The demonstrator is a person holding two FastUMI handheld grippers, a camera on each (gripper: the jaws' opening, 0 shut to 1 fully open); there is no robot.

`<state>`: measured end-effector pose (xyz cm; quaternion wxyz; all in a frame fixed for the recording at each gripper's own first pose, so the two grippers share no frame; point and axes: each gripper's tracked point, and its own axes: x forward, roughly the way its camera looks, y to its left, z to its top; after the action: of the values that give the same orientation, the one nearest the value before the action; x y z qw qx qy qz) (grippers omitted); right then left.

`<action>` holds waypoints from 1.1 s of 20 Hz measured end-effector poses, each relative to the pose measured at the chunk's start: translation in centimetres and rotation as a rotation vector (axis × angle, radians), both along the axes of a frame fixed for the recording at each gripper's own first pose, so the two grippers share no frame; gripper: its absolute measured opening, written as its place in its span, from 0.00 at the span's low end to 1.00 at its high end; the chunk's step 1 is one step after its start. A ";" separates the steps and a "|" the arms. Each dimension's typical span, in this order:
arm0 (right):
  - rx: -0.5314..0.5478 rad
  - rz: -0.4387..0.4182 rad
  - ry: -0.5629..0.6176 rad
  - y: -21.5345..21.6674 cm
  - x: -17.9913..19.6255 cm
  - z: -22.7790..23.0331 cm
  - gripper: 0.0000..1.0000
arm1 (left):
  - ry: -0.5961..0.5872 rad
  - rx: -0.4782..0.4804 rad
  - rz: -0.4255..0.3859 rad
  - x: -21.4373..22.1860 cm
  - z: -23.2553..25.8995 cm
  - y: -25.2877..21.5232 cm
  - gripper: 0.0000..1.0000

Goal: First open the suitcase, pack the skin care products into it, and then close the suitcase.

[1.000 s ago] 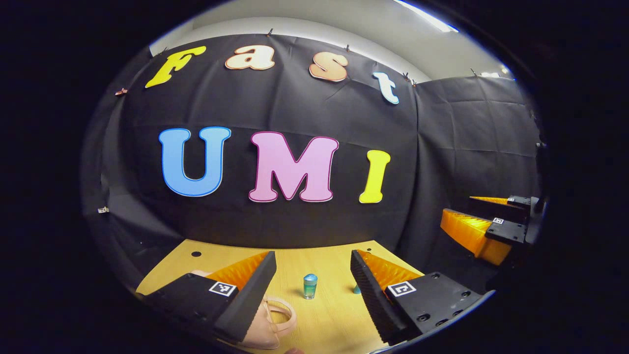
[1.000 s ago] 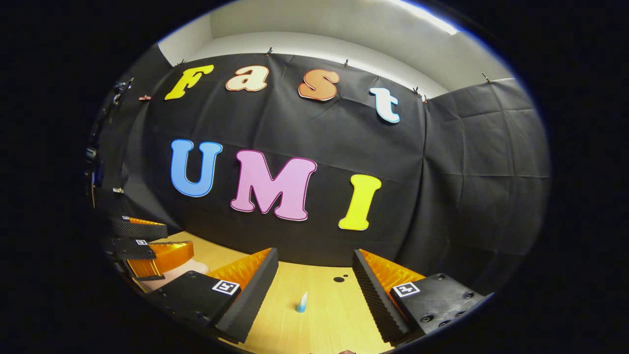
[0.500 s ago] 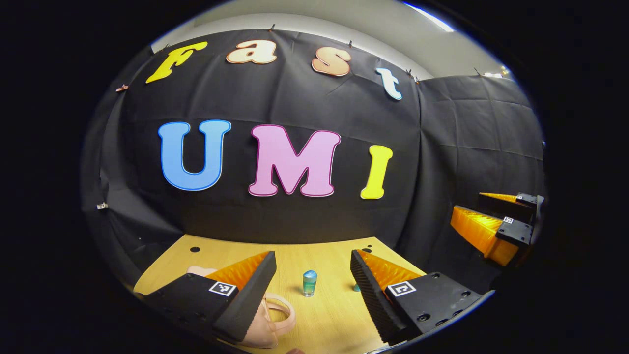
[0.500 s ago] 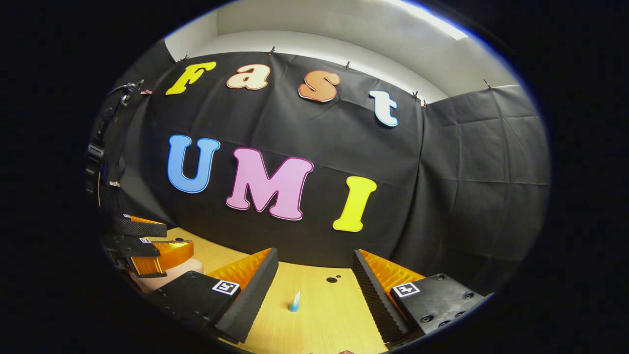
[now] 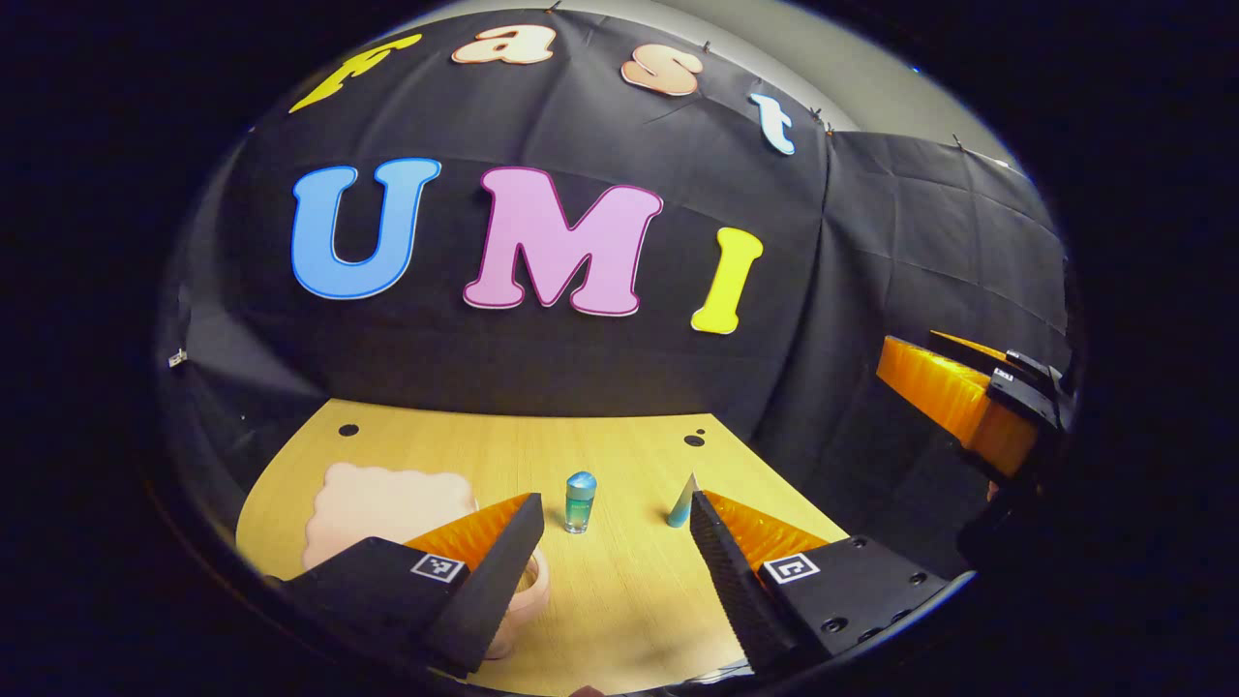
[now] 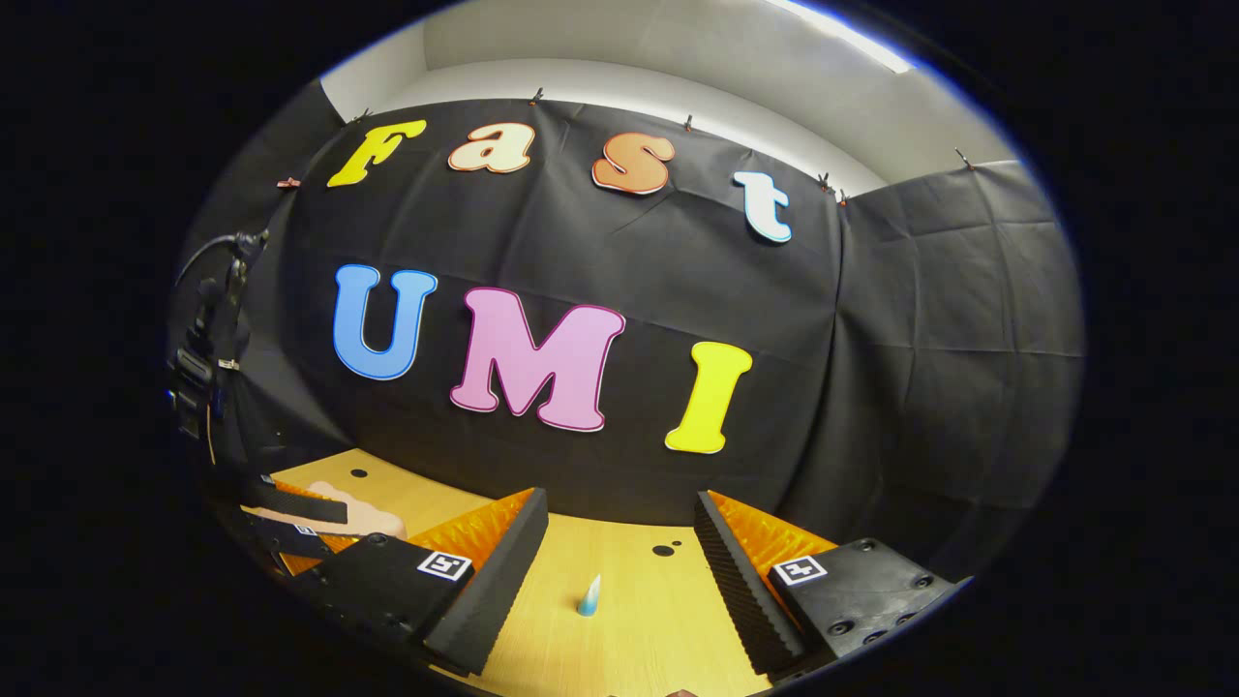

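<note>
Both tongs, left [image 5: 615, 542] and right [image 6: 619, 552], hung apart and empty above the tabletop [image 5: 619, 455]; the pink suitcase [image 5: 387, 499] seemed closed.

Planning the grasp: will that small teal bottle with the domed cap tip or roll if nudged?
The teal bottle stands upright, tall for its narrow base, so a push up high probably topples it. It looks round, so once down it would likely roll across the table.
</note>
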<state>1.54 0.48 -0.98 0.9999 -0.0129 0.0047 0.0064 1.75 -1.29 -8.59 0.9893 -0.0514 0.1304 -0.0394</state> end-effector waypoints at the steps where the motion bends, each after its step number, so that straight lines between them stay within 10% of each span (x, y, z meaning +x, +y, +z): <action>1: 0.010 0.014 -0.006 -0.1 0.4 -0.1 0.94 | 0.027 -0.004 0.011 0.4 -0.9 0.1 0.96; 16: 0.063 0.068 0.113 -11.5 6.0 -8.0 0.96 | 0.617 -0.107 0.298 11.1 -20.7 4.8 0.95; 20: 0.080 0.043 0.122 -13.8 6.8 -8.7 0.96 | 0.663 -0.045 0.276 11.6 -23.0 5.1 0.86; 22: 0.084 0.049 0.121 -13.8 7.0 -8.7 0.96 | 0.685 0.022 0.299 11.2 -23.6 6.5 0.60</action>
<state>8.56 -13.33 -9.67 0.9970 0.0294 0.0644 0.0317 12.92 5.21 -32.22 0.8837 -0.0693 0.4452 0.1266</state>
